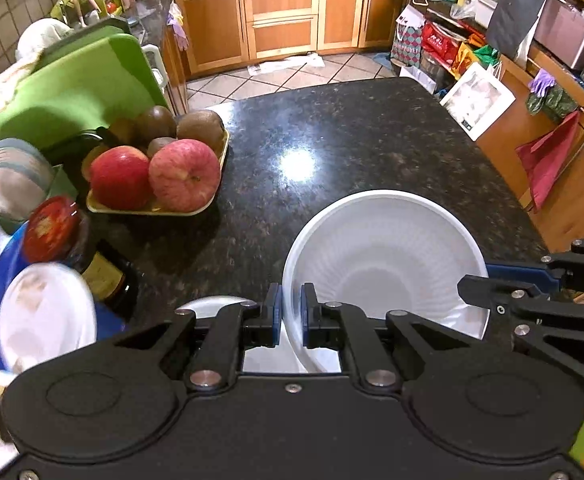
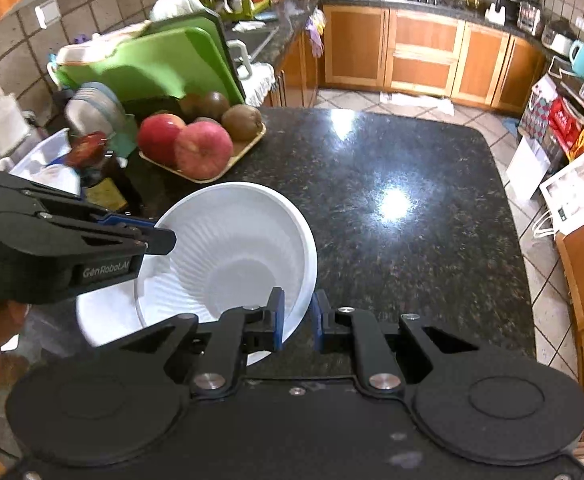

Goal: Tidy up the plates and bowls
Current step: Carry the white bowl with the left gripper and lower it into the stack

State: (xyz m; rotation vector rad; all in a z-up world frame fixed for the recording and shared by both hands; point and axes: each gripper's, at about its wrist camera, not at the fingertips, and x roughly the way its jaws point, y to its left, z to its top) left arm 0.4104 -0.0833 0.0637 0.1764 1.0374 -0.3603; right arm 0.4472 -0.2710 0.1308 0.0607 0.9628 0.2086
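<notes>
Left gripper (image 1: 290, 316): we see its blue pads clamped on the near rim of the white plastic bowl (image 1: 384, 264), wall pinched between them.
Right gripper (image 2: 296, 316): it straddles the opposite rim, one pad inside and one outside — whether it truly bites or is slightly loose we cannot tell.
Bowl position: just ahead of both claws, tilted, with its mouth facing the cameras; whether it is clear of the black granite counter (image 2: 412, 200) we cannot tell. Below it, on the left claw's side, sits a white plate (image 2: 103, 316).
Risk, flex: the wall looks thin and ribbed; two opposed pinches could buckle it if we pull apart or twist unevenly.
Risk, slip: if one claw lets go first, we judge the bowl would swing on the other grip and drop onto the plate.
Risk, clutter: left of the claws stand a red-capped dark bottle (image 2: 99, 172) and a fruit tray (image 2: 203, 152) — a wide swing that way could knock them.
</notes>
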